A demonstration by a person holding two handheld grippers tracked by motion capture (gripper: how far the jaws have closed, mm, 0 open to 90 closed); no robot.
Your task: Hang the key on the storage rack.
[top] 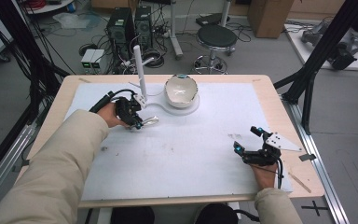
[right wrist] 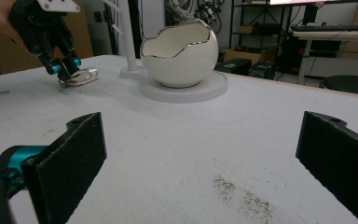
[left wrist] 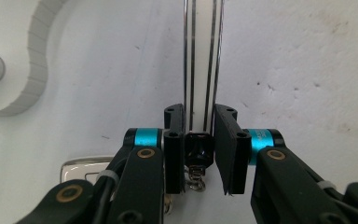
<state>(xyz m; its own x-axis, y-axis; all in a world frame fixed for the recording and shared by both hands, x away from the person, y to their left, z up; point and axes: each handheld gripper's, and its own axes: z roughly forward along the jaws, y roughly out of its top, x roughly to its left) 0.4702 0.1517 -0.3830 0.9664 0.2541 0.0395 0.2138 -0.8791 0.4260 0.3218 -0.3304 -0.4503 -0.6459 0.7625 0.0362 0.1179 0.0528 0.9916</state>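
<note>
My left gripper [top: 137, 122] sits just left of the stand [top: 182, 106], low over the white mat [top: 186, 154], and its jaws are clamped on a narrow white strip with silver edges [left wrist: 203, 60]. In the left gripper view that strip runs straight up between the two black pads [left wrist: 227, 144], with a small dark clasp and a bit of metal ring [left wrist: 196, 179] just below the pinch. A silvery piece [left wrist: 81, 169] lies on the mat beside my left jaw; I cannot tell what it is. From the right gripper view the same shiny thing [right wrist: 85, 75] rests on the mat under that gripper's tips, left of the stand.

The stand is a round white base with a thin white post [top: 140, 70] rising at its left edge. On the base sits a white egg-shaped bowl [top: 182, 89] with a jagged silver rim, open side up.

My right gripper [top: 248, 140] is well to the right of the stand and nearer to me, resting on the mat. Its jaws stand wide apart with nothing between them, pointing towards the bowl [right wrist: 179, 56]
</note>
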